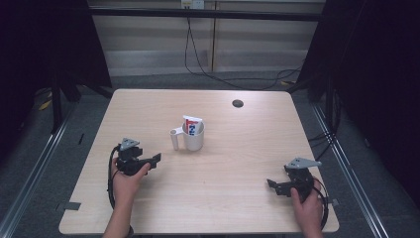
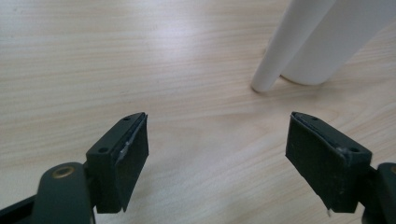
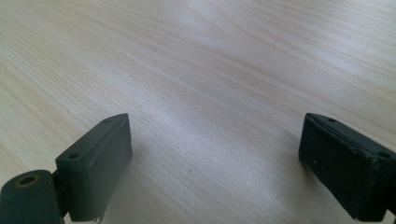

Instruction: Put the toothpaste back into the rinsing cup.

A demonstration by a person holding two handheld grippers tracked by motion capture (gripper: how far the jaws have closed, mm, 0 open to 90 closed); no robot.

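A white mug point(image 1: 194, 139) stands upright near the middle of the wooden table point(image 1: 237, 163), its handle point(image 1: 175, 139) turned to the left. A red, white and blue tube point(image 1: 191, 125) sticks up out of it. My left gripper point(image 1: 154, 161) rests on the table a little left of and nearer than the mug, open, with nothing between its jaws. Ahead of it in the left gripper view are the mug's handle point(image 2: 292, 44) and its wall point(image 2: 343, 39). My right gripper point(image 1: 273, 184) sits open at the near right, over bare wood point(image 3: 205, 93).
A small dark round hole point(image 1: 237, 103) sits in the table near its far edge. Cables point(image 1: 223, 77) trail on the floor beyond the table. Dark frames stand on both sides. A hand holds each gripper at the table's near edge.
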